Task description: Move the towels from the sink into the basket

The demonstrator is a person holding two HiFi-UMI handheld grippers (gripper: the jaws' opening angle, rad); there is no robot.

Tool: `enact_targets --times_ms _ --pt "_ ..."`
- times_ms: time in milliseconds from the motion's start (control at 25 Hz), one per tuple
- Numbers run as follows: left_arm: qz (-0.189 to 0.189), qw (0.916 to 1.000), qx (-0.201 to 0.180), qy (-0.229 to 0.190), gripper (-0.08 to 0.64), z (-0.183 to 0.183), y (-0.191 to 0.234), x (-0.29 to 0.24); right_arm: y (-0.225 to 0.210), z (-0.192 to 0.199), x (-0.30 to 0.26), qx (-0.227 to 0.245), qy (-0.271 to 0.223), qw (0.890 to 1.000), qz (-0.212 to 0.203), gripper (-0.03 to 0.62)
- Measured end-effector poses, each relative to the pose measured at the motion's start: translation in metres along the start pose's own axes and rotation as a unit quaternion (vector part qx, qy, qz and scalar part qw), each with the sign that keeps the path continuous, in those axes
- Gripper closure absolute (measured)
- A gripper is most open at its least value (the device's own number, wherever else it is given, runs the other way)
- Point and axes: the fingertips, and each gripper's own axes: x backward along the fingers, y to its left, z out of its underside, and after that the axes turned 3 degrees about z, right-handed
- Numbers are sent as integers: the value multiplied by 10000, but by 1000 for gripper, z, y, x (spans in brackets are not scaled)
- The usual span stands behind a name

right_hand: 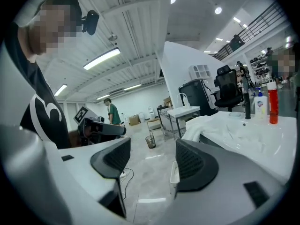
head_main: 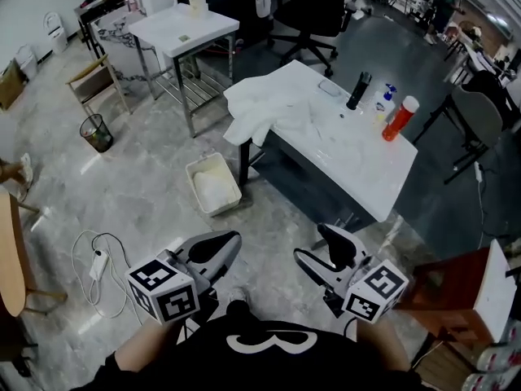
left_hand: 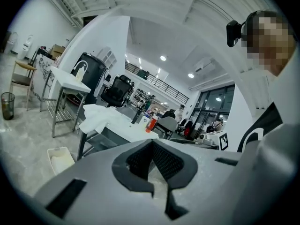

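White towels [head_main: 259,104] lie heaped on the left corner of the white sink table [head_main: 366,165] and hang over its edge. A white basket [head_main: 213,184] stands on the floor below that corner, with something white in it. Both grippers hover low near my body, well short of the table. My left gripper [head_main: 221,249] looks shut and empty; its pads meet at the tips in the left gripper view [left_hand: 158,175]. My right gripper [head_main: 323,253] is open with nothing between its jaws [right_hand: 150,161]. The towels [right_hand: 206,124] and a sliver of the basket [right_hand: 174,172] show beyond it.
A black faucet [head_main: 358,90], a blue-capped bottle [head_main: 384,104] and a red bottle [head_main: 400,118] stand on the table's far side. Around are a second white table [head_main: 183,27], a wire bin [head_main: 97,133], a floor cable [head_main: 98,263] and a wooden stool [head_main: 456,292].
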Motion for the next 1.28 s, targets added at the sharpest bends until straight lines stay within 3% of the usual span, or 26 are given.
enact_targets --times_ms 320,680,1280 --pt "12 9998 -172 96 554 -53 86 -17 -43 -22 -88 223 150 9992 294 308" --pt "104 9994 -315 113 554 -82 130 -43 -83 -23 -135 336 401 9974 502 282" --pt "-485 9986 -31 227 555 -142 238 -119 -215 -67 -259 445 698 9963 250 278"
